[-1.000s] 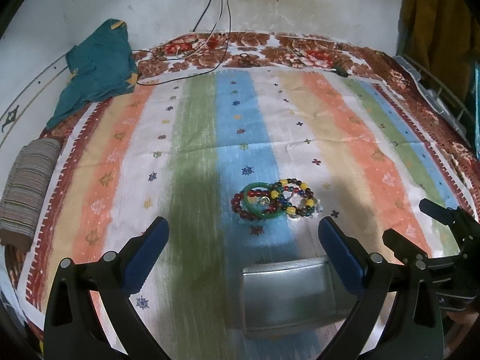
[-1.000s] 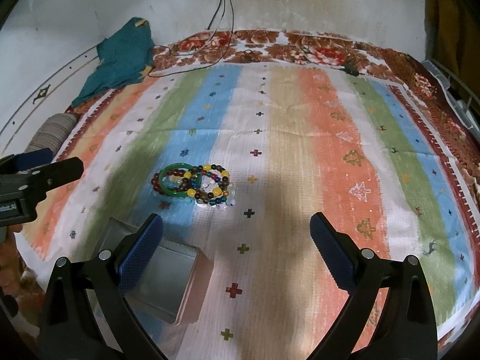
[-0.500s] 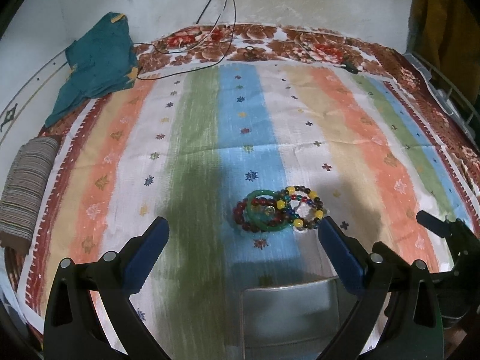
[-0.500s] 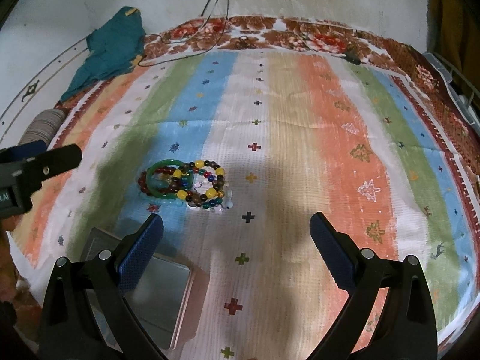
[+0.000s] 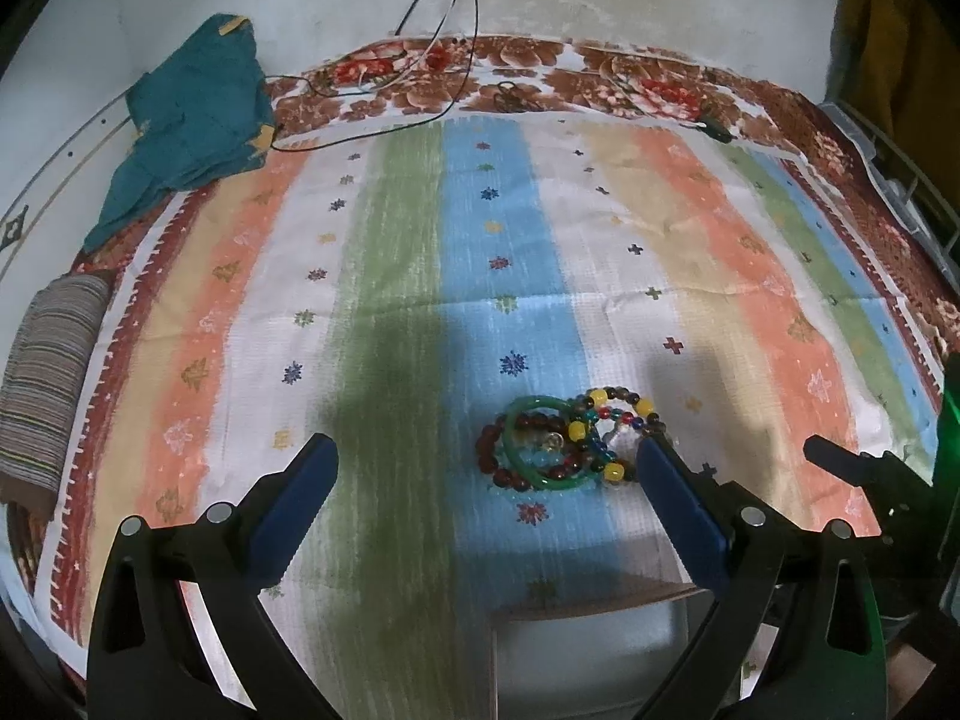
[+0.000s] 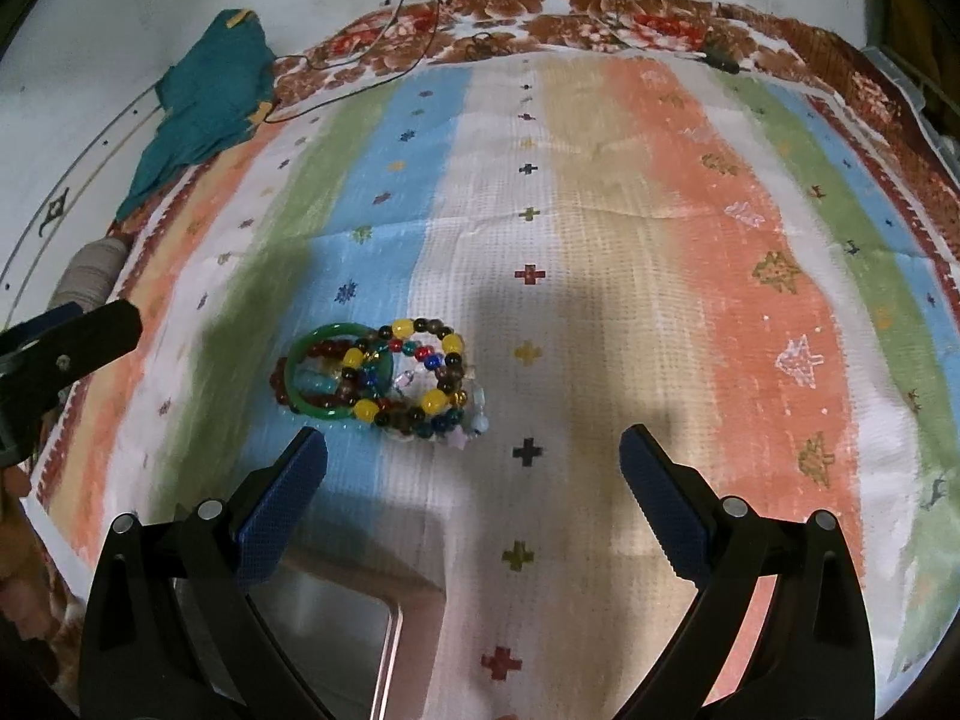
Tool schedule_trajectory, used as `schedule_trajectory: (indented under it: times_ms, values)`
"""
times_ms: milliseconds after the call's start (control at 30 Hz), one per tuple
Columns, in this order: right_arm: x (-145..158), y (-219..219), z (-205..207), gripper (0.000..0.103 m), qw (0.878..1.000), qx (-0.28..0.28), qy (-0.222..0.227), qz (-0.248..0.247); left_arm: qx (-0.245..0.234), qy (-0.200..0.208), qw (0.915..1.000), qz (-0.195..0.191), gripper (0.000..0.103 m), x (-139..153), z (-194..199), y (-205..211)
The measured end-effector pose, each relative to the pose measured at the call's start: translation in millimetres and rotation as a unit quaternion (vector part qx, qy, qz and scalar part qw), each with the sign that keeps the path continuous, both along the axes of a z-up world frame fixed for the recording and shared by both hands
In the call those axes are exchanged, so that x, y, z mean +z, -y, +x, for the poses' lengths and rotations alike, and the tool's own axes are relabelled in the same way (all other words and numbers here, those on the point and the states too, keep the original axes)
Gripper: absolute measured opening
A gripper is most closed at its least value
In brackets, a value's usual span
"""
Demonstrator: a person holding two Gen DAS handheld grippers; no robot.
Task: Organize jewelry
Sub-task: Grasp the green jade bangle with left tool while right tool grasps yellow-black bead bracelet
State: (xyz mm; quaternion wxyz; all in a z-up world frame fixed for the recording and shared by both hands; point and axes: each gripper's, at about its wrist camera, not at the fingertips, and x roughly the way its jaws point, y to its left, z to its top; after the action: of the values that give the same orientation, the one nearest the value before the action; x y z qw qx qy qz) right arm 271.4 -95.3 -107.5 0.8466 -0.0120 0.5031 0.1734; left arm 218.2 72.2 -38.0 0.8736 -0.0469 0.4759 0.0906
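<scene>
Tray: a shallow grey metal tray (image 6: 336, 648) is seen nearest the cameras; nothing is seen inside.
Jewelry: a heap of beaded bracelets with a green bangle (image 5: 564, 441) is laid just beyond the tray on the striped cloth (image 5: 420, 276).
Left gripper (image 5: 486, 501): held wide apart, nothing gripped; the heap is seen ahead by its right finger.
Right gripper (image 6: 474, 489): spread wide, nothing gripped; the heap is seen ahead, toward its left finger.

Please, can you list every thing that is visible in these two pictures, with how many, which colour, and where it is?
Green bangle: one, green, on the blue stripe, atop the bead pile.
Beaded bracelets: several tangled, exact count unclear; red, yellow, dark, clear beads; beside the bangle.
Tray: one, grey metal, nearest edge, below the jewelry.
Striped cloth: one, multicolour, covering the bed.
Teal garment: one, far left corner.
Striped roll: one, brown-grey, left edge.
Cables: black, thin, hanging at the far wall.
Left claw: open, empty.
Right claw: open, empty.
</scene>
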Motion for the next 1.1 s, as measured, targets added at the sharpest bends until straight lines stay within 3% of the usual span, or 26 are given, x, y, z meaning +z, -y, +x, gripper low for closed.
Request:
schedule_trajectory:
  times_ms: [533, 600, 833, 933, 1100]
  values:
    - [-31, -11, 34, 0.097, 0.998, -0.014, -0.053, 0.024, -0.01, -0.039, 0.9992, 0.002, 0.097, -30, 27, -1]
    - [-35, -13, 38, 0.087, 0.998, -0.014, -0.059, 0.023, -0.011, -0.042, 0.9991, -0.004, 0.098, -33, 29, -2]
    - [-52, -19, 50, 0.084, 0.997, -0.014, -0.078, 0.013, 0.001, -0.061, 0.9981, -0.007, 0.097, -47, 33, -14]
    - [-60, -24, 53, 0.076, 0.996, -0.011, -0.092, 0.011, -0.009, -0.063, 0.9979, 0.003, 0.098, -49, 34, -10]
    - [-64, -27, 52, 0.053, 0.995, -0.005, -0.1, 0.007, 0.001, -0.062, 0.998, 0.015, 0.097, -52, 38, -14]
